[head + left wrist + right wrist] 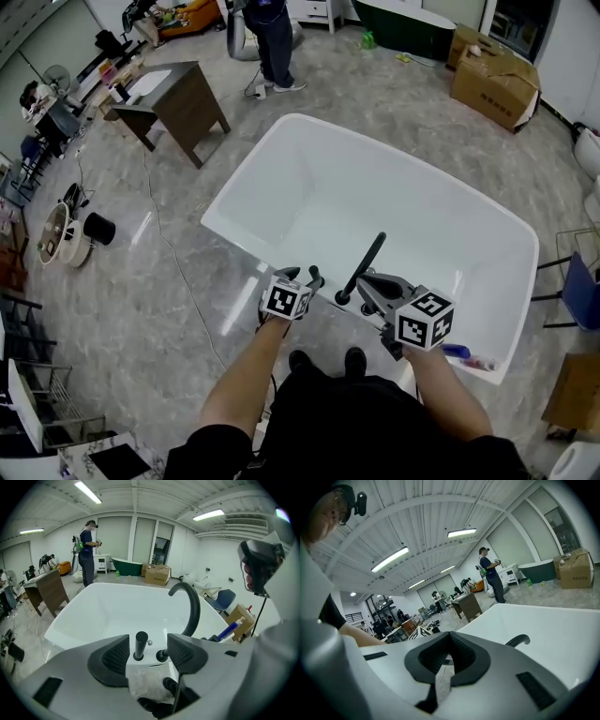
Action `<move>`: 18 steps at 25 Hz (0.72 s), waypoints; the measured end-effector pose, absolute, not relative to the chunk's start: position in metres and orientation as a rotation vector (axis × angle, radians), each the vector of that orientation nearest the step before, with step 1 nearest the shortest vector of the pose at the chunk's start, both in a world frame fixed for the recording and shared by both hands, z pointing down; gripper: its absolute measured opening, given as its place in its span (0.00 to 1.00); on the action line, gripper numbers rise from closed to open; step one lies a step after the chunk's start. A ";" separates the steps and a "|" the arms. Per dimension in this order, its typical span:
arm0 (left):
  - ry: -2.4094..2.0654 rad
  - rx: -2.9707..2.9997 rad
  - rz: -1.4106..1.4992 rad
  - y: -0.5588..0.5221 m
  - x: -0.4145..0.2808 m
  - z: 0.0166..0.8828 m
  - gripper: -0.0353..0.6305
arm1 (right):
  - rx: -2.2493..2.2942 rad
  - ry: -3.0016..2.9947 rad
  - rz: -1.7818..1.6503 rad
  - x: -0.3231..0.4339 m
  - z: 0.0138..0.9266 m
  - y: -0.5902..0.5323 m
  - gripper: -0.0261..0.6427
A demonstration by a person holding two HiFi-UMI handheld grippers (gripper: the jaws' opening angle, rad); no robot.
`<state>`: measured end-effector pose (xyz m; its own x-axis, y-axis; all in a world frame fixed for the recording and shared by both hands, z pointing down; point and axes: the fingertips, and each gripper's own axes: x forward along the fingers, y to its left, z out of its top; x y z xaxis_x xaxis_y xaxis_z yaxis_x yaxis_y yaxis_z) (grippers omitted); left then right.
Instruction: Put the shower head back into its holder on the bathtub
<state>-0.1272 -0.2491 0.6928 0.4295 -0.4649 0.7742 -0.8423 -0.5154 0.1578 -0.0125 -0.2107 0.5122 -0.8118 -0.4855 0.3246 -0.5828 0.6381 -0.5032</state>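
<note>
The black shower head (140,645) stands upright in its holder on the near rim of the white bathtub (319,178). It sits between the jaws of my left gripper (149,654), which are open and apart from it. A small black knob (161,656) sits just right of it, and the curved black spout (191,606) rises behind. In the head view my left gripper (302,277) hovers over the near rim, left of the spout (364,268). My right gripper (364,283) is beside the spout's base. Its jaws (447,637) are shut on nothing.
A blue bottle (457,352) lies on the tub's rim at the right. A person (272,42) stands past the tub's far end, next to a wooden desk (183,103). Cardboard boxes (495,82) and a dark green tub (408,23) are at the back. A blue chair (579,292) stands to the right.
</note>
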 end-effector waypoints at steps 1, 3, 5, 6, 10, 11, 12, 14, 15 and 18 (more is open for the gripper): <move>-1.110 2.149 0.913 -0.247 -0.128 0.690 0.46 | 0.872 -2.703 0.910 -0.013 0.511 -0.210 0.06; -1.145 2.147 0.885 -0.245 -0.131 0.683 0.46 | 0.844 -2.716 0.895 -0.013 0.510 -0.208 0.06; -1.185 2.146 0.859 -0.243 -0.134 0.675 0.46 | 0.813 -2.730 0.877 -0.014 0.507 -0.208 0.06; -1.204 2.145 0.847 -0.242 -0.135 0.670 0.45 | 0.797 -2.738 0.869 -0.014 0.505 -0.208 0.06; -1.270 2.149 0.778 -0.235 -0.136 0.644 0.45 | 0.745 -2.764 0.851 -0.016 0.495 -0.208 0.06; -1.290 2.159 0.754 -0.232 -0.135 0.634 0.45 | 0.739 -2.771 0.850 -0.015 0.493 -0.208 0.06; -1.316 2.175 0.729 -0.230 -0.134 0.623 0.45 | 0.733 -2.778 0.849 -0.015 0.492 -0.209 0.06; -1.382 2.209 0.672 -0.228 -0.133 0.598 0.44 | 0.721 -2.791 0.847 -0.013 0.490 -0.213 0.06; -1.418 2.223 0.640 -0.228 -0.135 0.586 0.42 | 0.715 -2.798 0.846 -0.013 0.489 -0.214 0.06; -1.499 2.244 0.544 -0.226 -0.143 0.554 0.38 | 0.700 -2.814 0.843 -0.015 0.490 -0.222 0.06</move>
